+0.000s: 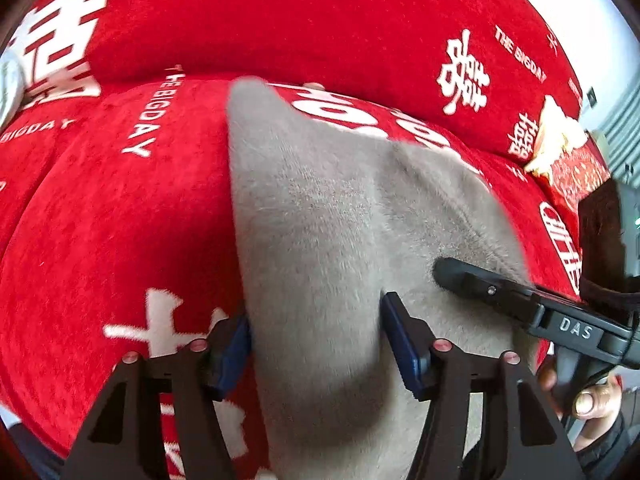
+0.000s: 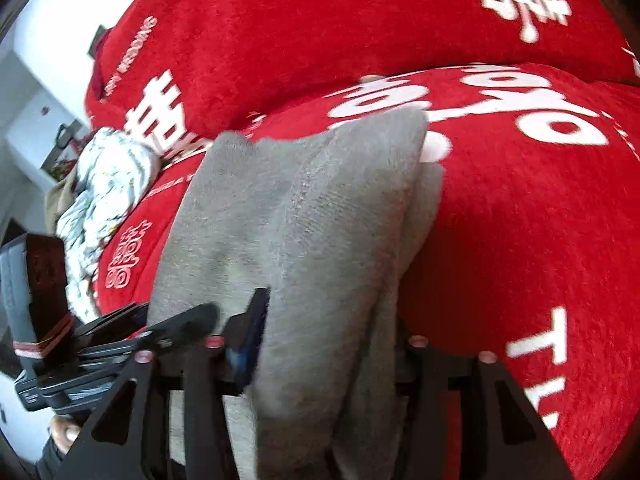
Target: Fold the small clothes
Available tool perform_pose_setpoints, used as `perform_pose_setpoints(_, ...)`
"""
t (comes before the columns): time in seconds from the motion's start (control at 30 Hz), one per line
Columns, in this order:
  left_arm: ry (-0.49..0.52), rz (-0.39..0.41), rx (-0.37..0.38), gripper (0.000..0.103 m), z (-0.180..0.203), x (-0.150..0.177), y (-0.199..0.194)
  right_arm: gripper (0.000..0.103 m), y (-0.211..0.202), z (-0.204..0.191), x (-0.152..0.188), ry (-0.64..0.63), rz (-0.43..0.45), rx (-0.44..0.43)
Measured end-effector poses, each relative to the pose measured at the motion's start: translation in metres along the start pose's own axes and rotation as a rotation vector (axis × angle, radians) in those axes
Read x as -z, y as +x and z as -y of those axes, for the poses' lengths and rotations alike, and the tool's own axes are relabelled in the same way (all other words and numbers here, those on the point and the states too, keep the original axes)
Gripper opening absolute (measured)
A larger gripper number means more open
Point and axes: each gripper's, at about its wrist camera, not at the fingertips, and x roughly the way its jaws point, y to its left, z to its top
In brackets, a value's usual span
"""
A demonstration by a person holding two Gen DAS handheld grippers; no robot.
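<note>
Red printed sofa cover [image 1: 120,220] underlies grey garment [image 1: 320,220], partly folded. Left gripper [image 1: 316,344] and right gripper [image 2: 332,344] both straddle its near edge, jaws parted, apparently not pinching. Step: releasing fold. Next: withdraw cleanly, flatten.

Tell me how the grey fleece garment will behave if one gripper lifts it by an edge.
The grey fleece garment would probably droop; it already lies in soft folds. Its fuzzy nap should give grip. It seems light, scarcely denting the red cover.
</note>
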Motion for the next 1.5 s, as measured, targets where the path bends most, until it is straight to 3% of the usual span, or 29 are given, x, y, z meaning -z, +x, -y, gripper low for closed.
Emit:
perform_pose_setpoints(0.23,-0.012,0.079,-0.064,0.063,-0.001,0.005,-0.032,0.058,-0.036,0.004,0.004,0.013,0.090,0.016)
perform_pose_setpoints(0.33,-0.013,0.153,-0.061,0.063,0.003,0.007,-0.048,0.059,-0.063,-0.010,0.008,-0.044,0.202,0.086)
perform_pose_setpoints(0.4,0.002,0.160,-0.088,0.063,0.007,0.010,-0.049,0.060,-0.078,-0.024,0.014,-0.103,0.270,0.104)
perform_pose_setpoints(0.53,0.044,0.082,-0.241,0.064,0.007,0.019,-0.024,0.063,-0.070,-0.050,0.028,-0.203,0.215,0.026)
perform_pose_setpoints(0.67,0.017,0.093,-0.229,0.077,-0.002,0.028,-0.020,0.063,-0.036,-0.035,0.037,-0.150,0.113,0.094)
perform_pose_setpoints(0.8,0.002,0.101,-0.228,0.077,0.000,0.030,-0.023,0.063,-0.037,-0.046,0.045,-0.214,0.126,0.147)
perform_pose_setpoints(0.87,0.002,0.124,-0.241,0.077,0.007,0.034,-0.031,0.077,-0.044,-0.060,0.053,-0.268,0.145,0.184)
perform_pose_setpoints(0.97,0.060,0.168,-0.304,0.079,0.024,0.044,-0.041,0.082,-0.053,-0.076,0.068,-0.328,0.173,0.197)
perform_pose_setpoints(1.0,0.090,0.175,-0.341,0.088,0.031,0.049,-0.043,0.082,-0.057,-0.081,0.074,-0.349,0.181,0.207)
perform_pose_setpoints(1.1,0.112,0.202,-0.389,0.090,0.038,0.055,-0.048,0.083,-0.060,-0.087,0.086,-0.350,0.192,0.268)
perform_pose_setpoints(1.23,0.101,0.194,-0.357,0.090,0.039,0.056,-0.053,0.084,-0.064,-0.085,0.094,-0.331,0.200,0.303)
perform_pose_setpoints(1.43,0.068,0.264,-0.267,0.090,0.044,0.067,-0.073,0.084,-0.072,-0.082,0.106,-0.324,0.219,0.345)
perform_pose_setpoints(1.5,0.066,0.294,-0.267,0.090,0.047,0.073,-0.078,0.084,-0.073,-0.084,0.109,-0.333,0.225,0.351)
